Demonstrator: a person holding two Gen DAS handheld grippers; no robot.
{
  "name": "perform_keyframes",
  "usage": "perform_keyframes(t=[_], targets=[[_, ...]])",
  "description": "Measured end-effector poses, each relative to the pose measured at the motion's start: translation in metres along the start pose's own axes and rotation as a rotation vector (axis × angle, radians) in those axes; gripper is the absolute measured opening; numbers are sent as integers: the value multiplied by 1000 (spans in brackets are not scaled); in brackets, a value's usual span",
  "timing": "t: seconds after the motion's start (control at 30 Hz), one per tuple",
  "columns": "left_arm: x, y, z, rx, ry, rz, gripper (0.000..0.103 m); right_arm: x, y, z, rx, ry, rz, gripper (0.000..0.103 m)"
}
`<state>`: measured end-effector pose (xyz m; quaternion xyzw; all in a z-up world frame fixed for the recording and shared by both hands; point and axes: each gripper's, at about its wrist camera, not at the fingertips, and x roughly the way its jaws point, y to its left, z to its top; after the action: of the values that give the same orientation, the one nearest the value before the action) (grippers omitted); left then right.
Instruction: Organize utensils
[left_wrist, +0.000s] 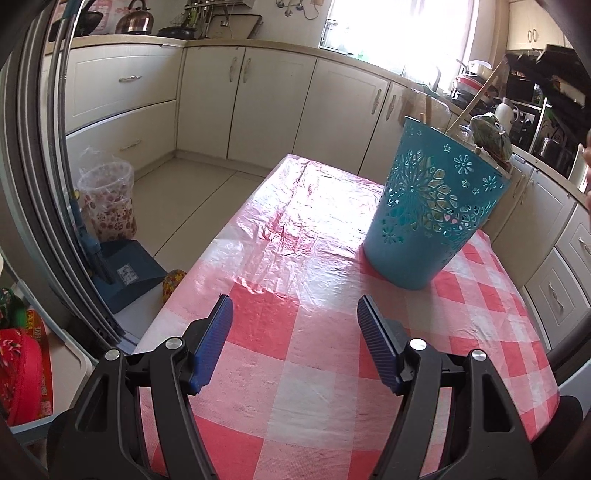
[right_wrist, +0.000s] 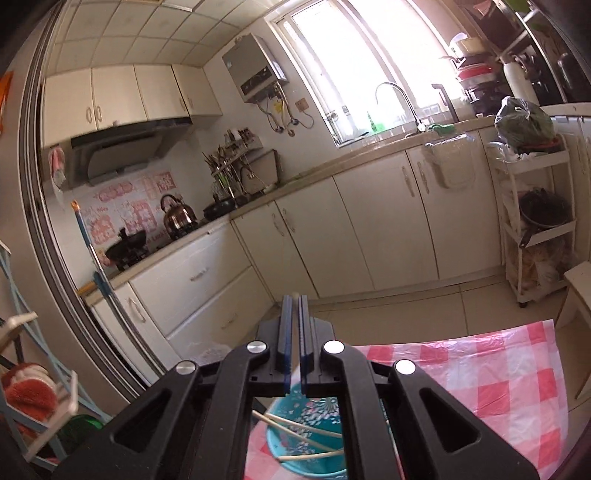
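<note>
The left gripper (left_wrist: 294, 312) is released: its two blue ribbed pads (left_wrist: 214, 341) stand wide apart on black plastic arms with nothing between them, hovering over the table (left_wrist: 258, 387). The table wears a glossy, crinkled plastic cloth in pink-and-white checks, with strong glare ahead of the fingers. Ahead and to the right of this gripper, well apart from it, stands the teal basket (left_wrist: 417, 251), a round tapered plastic tub whose wall is pierced with flower and leaf cut-outs; it sits upright on the cloth near the table's right edge. The cloth between the pads and the basket is bare, as is the stretch running to the far edge. Off the table's left edge, on the floor, are a blue dustpan (left_wrist: 125, 275) with a small label too blurred to read and a bin (left_wrist: 107, 203) lined with clear plastic.

The right gripper (right_wrist: 294, 297) is clenched, its blue pads pressed nearly together with a pale tip showing just at their ends; what it is I cannot tell. Below and behind its fingers, seen through the black frame, the same basket holds several pale, thin chopsticks (right_wrist: 306, 439) leaning across its inside. Ahead lie cream cabinet doors (right_wrist: 388, 221) and a copper-toned kettle (right_wrist: 177, 216); the pink wall stickers carry writing too small to read.
</note>
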<state>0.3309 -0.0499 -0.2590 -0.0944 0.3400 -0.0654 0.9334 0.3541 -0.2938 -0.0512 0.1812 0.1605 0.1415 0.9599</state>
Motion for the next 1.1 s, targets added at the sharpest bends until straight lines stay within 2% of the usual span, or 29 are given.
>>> perform_keyframes(t=[0.23,0.33,0.47,0.53,0.57,0.6,0.67,0.7,0.77,0.83,1.1], targets=[[-3,-3,2,12,7,2,66,38,-15,-37,-35,148,-76,4],[-6,-5,4,24,7,10,68,32,-20,-49,-12,168,-87,4],[-14,-10,10,40,12,24,78,5,-19,-63,-20,171,-103,6],[-20,-14,13,52,5,32,82,-9,-16,-70,-26,177,-114,26],[-25,-17,15,63,3,34,84,-18,-14,-75,-32,177,-133,49],[-28,-20,17,71,4,36,86,-26,-12,-80,-38,174,-155,57],[-36,-27,20,92,6,38,89,-40,-8,-89,-43,179,-167,59],[-42,-31,21,105,4,38,91,-48,-7,-95,-39,195,-178,67],[-54,-40,23,136,-4,35,93,-60,-7,-103,-21,216,-210,73],[-65,-47,25,165,-10,37,95,-74,-6,-111,-4,233,-218,75],[-110,-65,29,221,-21,69,95,-120,1,-124,50,255,-267,92]])
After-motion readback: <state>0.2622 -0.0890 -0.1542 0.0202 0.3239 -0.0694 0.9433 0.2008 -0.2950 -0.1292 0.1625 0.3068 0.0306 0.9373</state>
